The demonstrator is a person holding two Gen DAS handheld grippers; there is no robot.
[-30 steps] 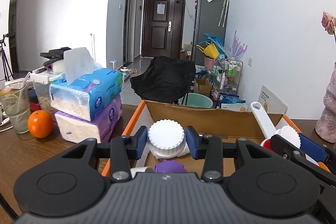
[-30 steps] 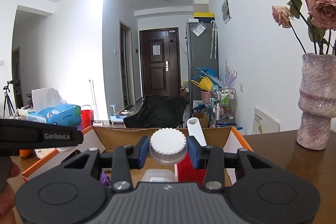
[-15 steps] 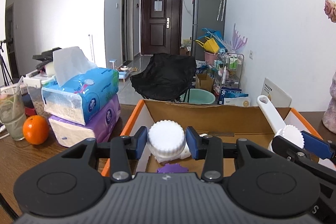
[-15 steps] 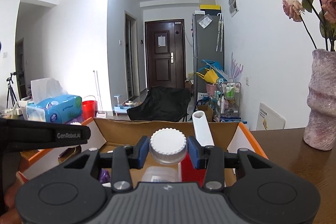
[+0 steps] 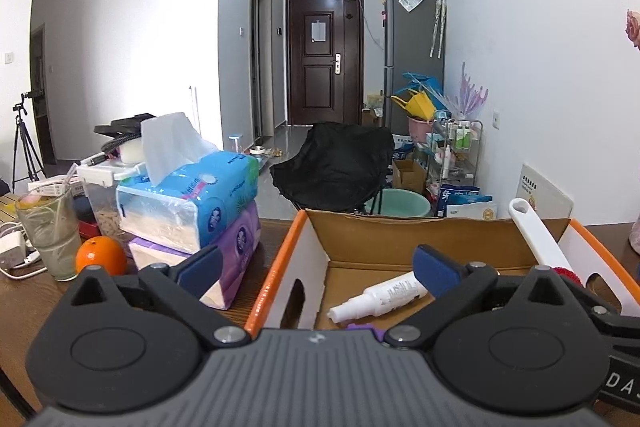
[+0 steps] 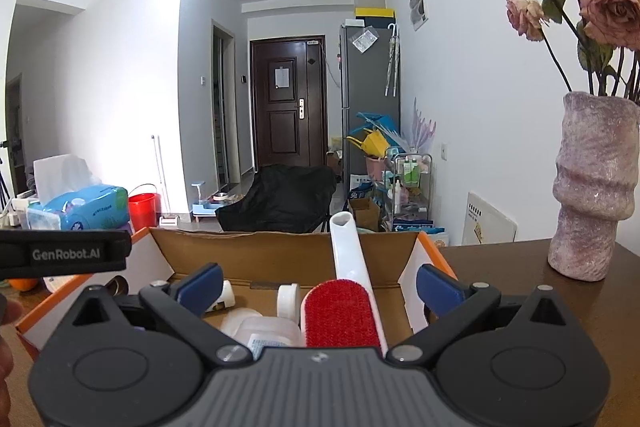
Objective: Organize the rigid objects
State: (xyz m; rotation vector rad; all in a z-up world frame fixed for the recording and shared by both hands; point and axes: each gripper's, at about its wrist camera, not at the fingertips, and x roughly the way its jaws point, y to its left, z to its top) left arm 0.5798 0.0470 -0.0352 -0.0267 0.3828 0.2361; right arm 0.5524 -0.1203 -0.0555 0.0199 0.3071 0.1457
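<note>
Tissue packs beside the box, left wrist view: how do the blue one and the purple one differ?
The blue tissue pack lies on top; the purple tissue pack lies under it on the table. The blue one is opened, with a tissue standing up from its top; no tissue shows from the purple one. Both are soft plastic-wrapped packs lying flat, left of the cardboard box.

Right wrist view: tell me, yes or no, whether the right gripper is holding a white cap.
No: the right gripper is open with nothing between its blue pads, above the lint brush in the cardboard box.
</note>
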